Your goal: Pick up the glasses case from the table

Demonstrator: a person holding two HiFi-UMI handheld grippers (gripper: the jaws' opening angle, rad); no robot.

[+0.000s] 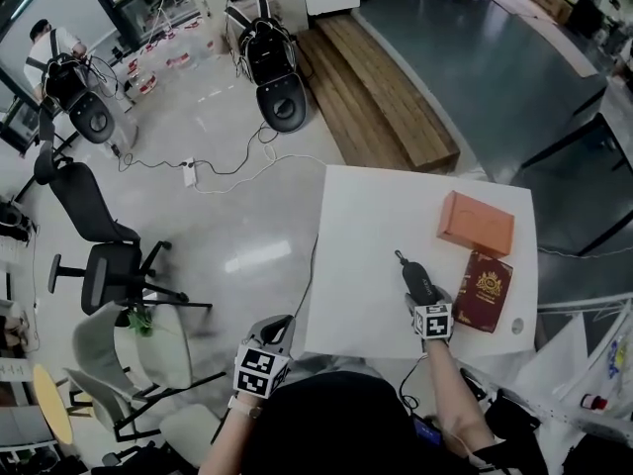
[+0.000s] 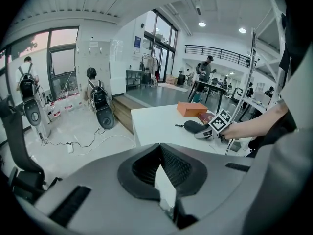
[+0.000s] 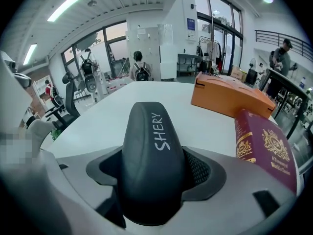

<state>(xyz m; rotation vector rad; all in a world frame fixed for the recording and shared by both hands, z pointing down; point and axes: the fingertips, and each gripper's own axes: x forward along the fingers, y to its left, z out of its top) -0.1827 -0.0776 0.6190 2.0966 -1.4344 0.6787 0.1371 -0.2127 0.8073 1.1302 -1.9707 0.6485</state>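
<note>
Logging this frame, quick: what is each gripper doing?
Left gripper: closed, holding nothing.
Right gripper: closed on the glasses case.

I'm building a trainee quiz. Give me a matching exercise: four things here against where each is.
1 glasses case
2 orange box
3 dark red booklet
4 left gripper

a off the table, to its left
b in the right gripper's jaws
c flat, right of the case
d on the table beyond the booklet

Pairs: 1-b, 2-d, 3-c, 4-a
</note>
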